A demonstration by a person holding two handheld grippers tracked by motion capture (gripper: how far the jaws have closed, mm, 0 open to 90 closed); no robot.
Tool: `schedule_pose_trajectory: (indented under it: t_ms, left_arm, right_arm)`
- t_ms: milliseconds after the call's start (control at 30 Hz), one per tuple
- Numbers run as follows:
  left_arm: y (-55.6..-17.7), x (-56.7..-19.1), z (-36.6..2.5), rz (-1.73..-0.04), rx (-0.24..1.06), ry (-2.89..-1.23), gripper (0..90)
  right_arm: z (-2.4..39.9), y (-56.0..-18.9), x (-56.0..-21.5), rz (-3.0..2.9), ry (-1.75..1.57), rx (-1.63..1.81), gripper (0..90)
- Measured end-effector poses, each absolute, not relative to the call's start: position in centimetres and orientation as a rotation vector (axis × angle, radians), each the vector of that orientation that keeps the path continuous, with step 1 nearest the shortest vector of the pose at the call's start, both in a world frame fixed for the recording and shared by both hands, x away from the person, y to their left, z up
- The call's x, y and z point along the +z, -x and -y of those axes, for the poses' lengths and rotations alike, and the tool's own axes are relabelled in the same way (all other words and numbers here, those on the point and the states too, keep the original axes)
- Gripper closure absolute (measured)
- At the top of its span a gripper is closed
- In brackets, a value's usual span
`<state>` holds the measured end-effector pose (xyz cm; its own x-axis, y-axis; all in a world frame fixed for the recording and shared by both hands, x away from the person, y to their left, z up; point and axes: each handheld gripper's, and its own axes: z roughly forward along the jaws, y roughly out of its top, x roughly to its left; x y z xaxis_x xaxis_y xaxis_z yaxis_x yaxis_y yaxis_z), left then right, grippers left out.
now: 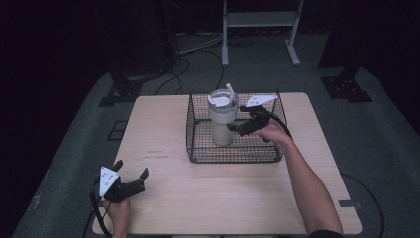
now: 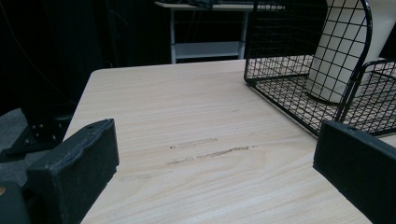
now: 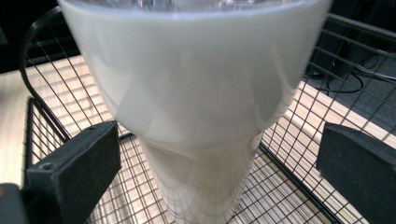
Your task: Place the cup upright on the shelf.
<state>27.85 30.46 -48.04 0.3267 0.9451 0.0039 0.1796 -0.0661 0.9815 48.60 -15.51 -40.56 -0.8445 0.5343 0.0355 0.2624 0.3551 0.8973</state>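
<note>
A cream tumbler (image 1: 221, 119) stands upright in the wire basket (image 1: 198, 148) at the bench's (image 1: 163, 198) 12 o'clock. The right gripper (image 1: 236, 128), jaws wide apart, straddles it, holding nothing. The left gripper (image 1: 131, 173) idles at 8 o'clock, spread and empty. The tumbler looks rigid, smooth, probably slippery; its narrower lower body seems the best place to grip.

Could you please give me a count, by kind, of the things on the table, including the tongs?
Wire baskets: 1
Cream tumblers: 1, standing upright in the basket
Tongs: 2, left and right
Total: 4
</note>
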Motion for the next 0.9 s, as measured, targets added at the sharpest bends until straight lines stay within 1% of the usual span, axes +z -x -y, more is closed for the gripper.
schedule_pose_trajectory:
  t_ms: [200, 600, 900]
  left_arm:
    - [-27.9, -48.0, -30.5, -1.073, 0.890, -1.509, 0.0]
    - [-27.9, -48.0, -30.5, -1.081, 0.894, -1.504, 0.0]
    - [-27.9, -48.0, -30.4, -1.077, 0.899, -1.508, 0.0]
  right_arm:
    - [16.4, -47.9, -40.2, -2.326, -0.746, 1.489, 0.0]
    - [16.7, -45.8, -38.7, -2.330, -0.771, 1.468, 0.0]
    - [17.2, -44.3, -38.6, -2.308, -0.782, 1.482, 0.0]
